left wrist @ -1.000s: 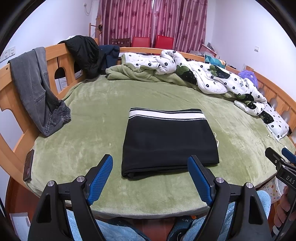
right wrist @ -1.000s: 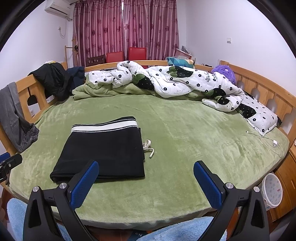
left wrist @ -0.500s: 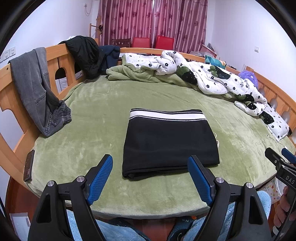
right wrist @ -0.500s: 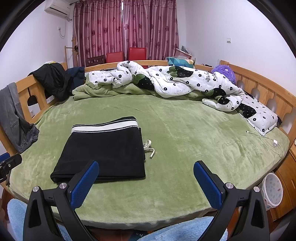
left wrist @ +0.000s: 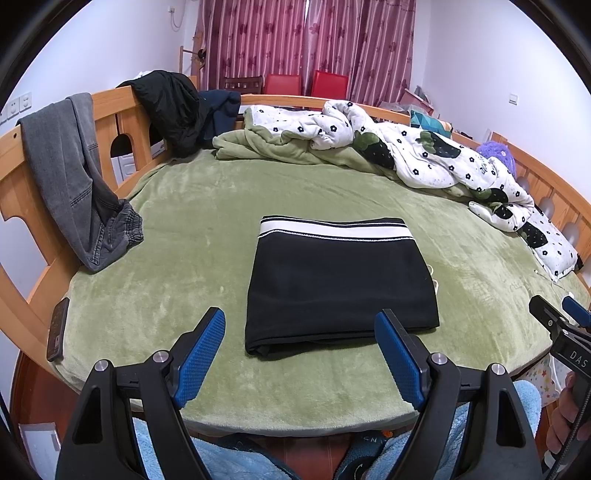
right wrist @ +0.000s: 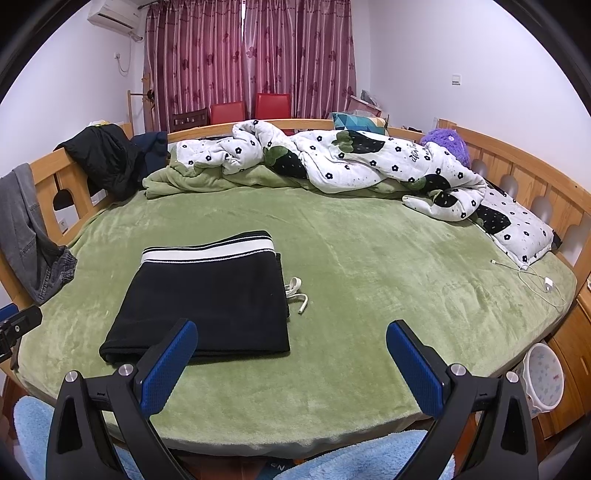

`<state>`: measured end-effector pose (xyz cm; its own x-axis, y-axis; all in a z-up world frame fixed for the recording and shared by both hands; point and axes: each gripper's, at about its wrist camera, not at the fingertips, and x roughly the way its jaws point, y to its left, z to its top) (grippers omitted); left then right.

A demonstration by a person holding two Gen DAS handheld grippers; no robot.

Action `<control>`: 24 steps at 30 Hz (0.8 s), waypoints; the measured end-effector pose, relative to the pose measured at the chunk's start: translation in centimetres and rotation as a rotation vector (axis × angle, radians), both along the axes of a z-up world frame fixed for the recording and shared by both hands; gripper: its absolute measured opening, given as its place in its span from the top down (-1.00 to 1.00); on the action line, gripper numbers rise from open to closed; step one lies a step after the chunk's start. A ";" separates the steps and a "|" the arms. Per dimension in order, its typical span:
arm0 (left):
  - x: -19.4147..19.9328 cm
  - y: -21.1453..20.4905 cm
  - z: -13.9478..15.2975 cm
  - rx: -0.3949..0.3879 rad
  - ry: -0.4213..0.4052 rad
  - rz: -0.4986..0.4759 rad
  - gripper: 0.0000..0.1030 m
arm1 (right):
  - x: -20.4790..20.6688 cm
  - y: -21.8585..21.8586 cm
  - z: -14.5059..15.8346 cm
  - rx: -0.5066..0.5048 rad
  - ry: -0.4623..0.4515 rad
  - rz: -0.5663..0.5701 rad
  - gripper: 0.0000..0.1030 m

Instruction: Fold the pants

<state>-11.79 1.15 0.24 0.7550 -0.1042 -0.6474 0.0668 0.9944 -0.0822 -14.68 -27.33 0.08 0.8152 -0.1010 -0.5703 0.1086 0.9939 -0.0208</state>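
A round bed [right wrist: 369, 258] with a green plush cover lies ahead, ringed by a wooden rail [left wrist: 122, 125]. Beyond it hang maroon flowered curtains [right wrist: 251, 55], with red chairs [right wrist: 267, 105] at their foot. White walls [right wrist: 461, 55] stand on both sides; an air conditioner [right wrist: 114, 9] sits high on the left one. A wooden cabinet [right wrist: 569, 354] stands to the right.

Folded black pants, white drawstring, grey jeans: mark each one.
Folded black pants [left wrist: 340, 284], left wrist view, middle of the black top layer.
White drawstring [right wrist: 297, 293], right wrist view, on the loop lying beside the pants.
Grey jeans [left wrist: 70, 173], left wrist view, on the leg draped over the rail.
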 end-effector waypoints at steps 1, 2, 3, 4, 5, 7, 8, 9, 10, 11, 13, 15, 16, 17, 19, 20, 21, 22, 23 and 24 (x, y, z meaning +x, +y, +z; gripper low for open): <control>0.0 0.1 0.0 0.001 -0.001 0.000 -0.59 | -0.1 0.1 0.1 0.000 0.000 0.001 -1.00; 0.0 0.1 0.0 0.000 0.000 -0.002 -0.59 | 0.0 0.0 0.0 0.000 -0.001 0.000 -1.00; 0.0 0.1 0.0 -0.001 0.000 -0.001 -0.59 | 0.0 0.0 0.0 0.000 0.000 -0.001 -1.00; 0.0 0.1 0.0 -0.001 0.000 -0.001 -0.59 | -0.1 0.0 0.1 0.001 -0.001 0.000 -1.00; 0.1 0.1 0.0 -0.001 0.000 -0.002 -0.59 | -0.1 0.0 0.0 0.001 -0.002 0.001 -1.00; 0.1 0.1 0.0 0.000 0.000 -0.002 -0.59 | 0.0 0.0 0.0 0.000 -0.001 -0.001 -1.00; 0.1 0.1 0.0 -0.001 -0.001 -0.003 -0.59 | 0.0 0.0 0.0 0.000 -0.001 0.000 -1.00; 0.0 0.1 0.0 -0.001 0.000 -0.003 -0.60 | -0.1 0.0 0.1 0.000 -0.002 0.001 -1.00; 0.1 0.1 0.0 0.000 0.000 -0.002 -0.60 | -0.1 0.2 0.0 0.000 -0.003 -0.001 -1.00; 0.2 0.2 0.0 0.001 0.000 -0.001 -0.60 | -0.1 0.3 0.1 -0.001 -0.004 -0.002 -1.00; 0.2 0.3 0.1 -0.001 0.000 -0.003 -0.60 | -0.1 0.4 0.2 0.000 -0.004 -0.002 -1.00; 0.2 0.4 0.1 0.001 -0.001 -0.003 -0.60 | -0.1 0.4 0.1 0.001 -0.003 -0.003 -1.00; 0.2 0.4 0.1 0.002 -0.002 -0.002 -0.60 | -0.1 0.5 0.2 0.002 -0.004 -0.003 -1.00; 0.2 0.4 0.1 0.001 -0.001 -0.002 -0.60 | -0.1 0.3 0.1 0.002 -0.003 -0.003 -1.00; 0.3 0.4 0.2 0.001 -0.002 -0.003 -0.60 | -0.1 0.3 0.1 0.003 -0.003 -0.002 -1.00; 0.3 0.5 0.2 0.002 -0.004 -0.004 -0.60 | -0.1 0.3 0.1 0.003 -0.002 -0.001 -1.00; 0.3 0.6 0.2 0.004 -0.005 -0.004 -0.60 | -0.1 0.3 0.1 0.001 -0.003 -0.002 -1.00; 0.4 0.6 0.2 0.004 -0.004 -0.005 -0.60 | -0.2 0.4 0.2 0.000 -0.004 -0.003 -1.00; 0.3 0.5 0.2 0.003 -0.003 -0.005 -0.60 | -0.1 0.4 0.1 0.001 -0.004 -0.004 -1.00; 0.3 0.4 0.2 0.003 -0.004 -0.004 -0.60 | -0.1 0.2 0.1 0.003 -0.003 -0.001 -1.00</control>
